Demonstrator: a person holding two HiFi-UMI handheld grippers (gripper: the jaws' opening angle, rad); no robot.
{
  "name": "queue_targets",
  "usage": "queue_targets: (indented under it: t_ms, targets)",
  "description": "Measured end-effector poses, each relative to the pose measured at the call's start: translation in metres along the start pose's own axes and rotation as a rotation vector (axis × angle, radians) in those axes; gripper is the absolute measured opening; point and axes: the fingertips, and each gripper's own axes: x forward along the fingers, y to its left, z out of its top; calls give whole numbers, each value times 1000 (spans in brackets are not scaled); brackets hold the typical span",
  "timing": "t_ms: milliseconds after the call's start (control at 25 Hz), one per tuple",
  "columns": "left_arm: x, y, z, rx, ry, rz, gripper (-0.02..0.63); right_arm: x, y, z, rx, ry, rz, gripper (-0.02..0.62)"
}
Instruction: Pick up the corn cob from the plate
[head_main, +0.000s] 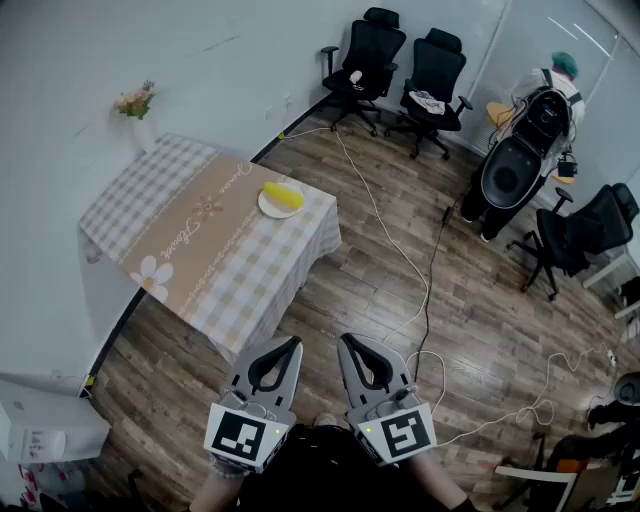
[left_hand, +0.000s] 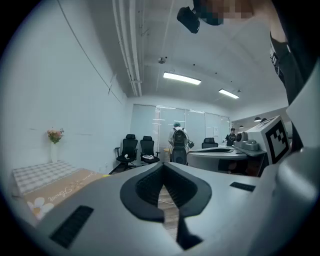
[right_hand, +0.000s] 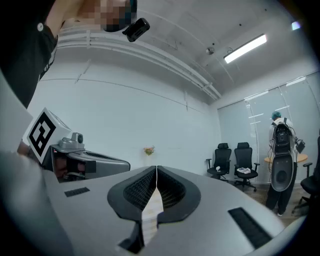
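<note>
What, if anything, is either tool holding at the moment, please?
Nothing: left tool and right tool are shut, empty; the corn cob lies on its plate.

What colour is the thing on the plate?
The corn cob is yellow; the head view shows it best.

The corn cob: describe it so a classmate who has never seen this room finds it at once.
Find the table with the checked cloth by the wall. Near its corner facing the black chairs sits a white plate, with the corn cob lying on it. It is the only yellow thing there; the flowers by the wall are pink.
</note>
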Motion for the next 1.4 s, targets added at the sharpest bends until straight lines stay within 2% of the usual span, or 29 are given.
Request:
queue_targets:
  t_ms: [160, 320, 480, 600, 760, 920, 1040, 1240, 1400]
  targets:
    - [4, -1, 4, 11, -26, 2, 14, 0, -2, -5, -5, 4, 7, 43]
    - [6, -8, 8, 15, -25, 7, 14, -7, -6, -15, -19, 55, 20, 43]
    - [8, -16, 7, -21, 8, 3, 14, -7, -12, -10, -9, 23, 3, 43]
    - [11, -19, 8, -12, 2, 6, 14, -10, -16, -10, -11, 24, -1, 43]
    - [13, -22, 7, 17, -17, 16, 14, -17, -10, -18, -50, 47, 59, 43]
    - [15, -33, 8, -15, 7, 19, 14, -24, -17, -23, -51, 69, 49, 43]
    - [17, -42, 11, -52, 30, 24, 14, -27, -19, -19, -53, 49, 77, 43]
    - [19, -46, 8, 9, -17, 53, 14, -33, -26, -21, -48, 40, 96, 43]
    - [21, -56, 6, 12, -20, 67, 14, -40, -32, -23, -51, 32, 107, 43]
